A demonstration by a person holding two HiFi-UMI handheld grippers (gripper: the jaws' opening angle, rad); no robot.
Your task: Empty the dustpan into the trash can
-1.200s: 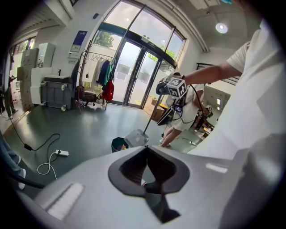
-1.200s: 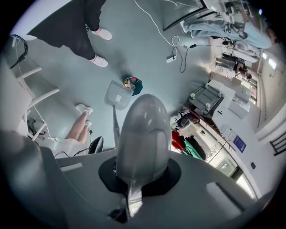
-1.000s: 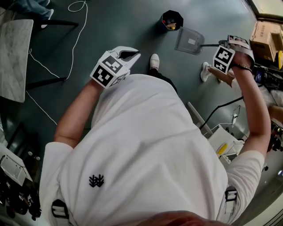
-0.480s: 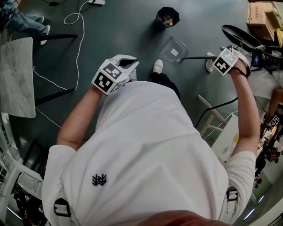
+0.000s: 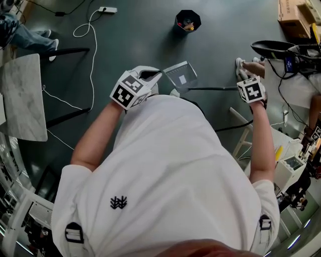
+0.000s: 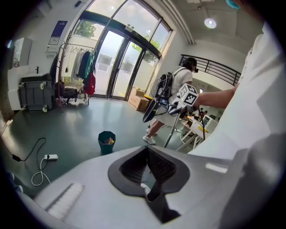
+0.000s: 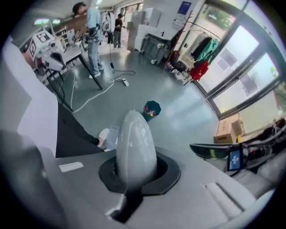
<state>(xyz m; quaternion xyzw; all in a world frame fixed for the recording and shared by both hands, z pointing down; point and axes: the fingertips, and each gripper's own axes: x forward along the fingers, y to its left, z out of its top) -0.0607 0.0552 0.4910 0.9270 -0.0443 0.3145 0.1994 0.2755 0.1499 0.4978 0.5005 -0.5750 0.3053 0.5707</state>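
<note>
My right gripper (image 5: 242,89) is clamped on the grey rounded end of the dustpan's handle (image 7: 135,150). In the right gripper view that knob fills the space between the jaws. From there the thin dark shaft runs across my front to the clear dustpan (image 5: 179,76), which lies on my side of the trash can (image 5: 188,21), well apart from it and not over its mouth. The pan sits just ahead of my white shoe (image 5: 174,93), and I see it in the right gripper view as a pale clear sheet (image 7: 111,136) nearer than the trash can (image 7: 152,109).

My left gripper (image 5: 153,74) holds nothing. In the left gripper view its jaws (image 6: 149,172) stand apart, with only floor showing through the gap. It hangs just beside the pan's edge, also well short of the trash can (image 6: 107,141).

The trash can is dark and many-sided. It stands upright on the grey-green floor (image 5: 135,35) with some yellow and red bits inside. A white cable with a power strip (image 5: 108,9) lies on the floor to the trash can's left, and a cardboard box (image 5: 291,15) sits far to its right.
</note>
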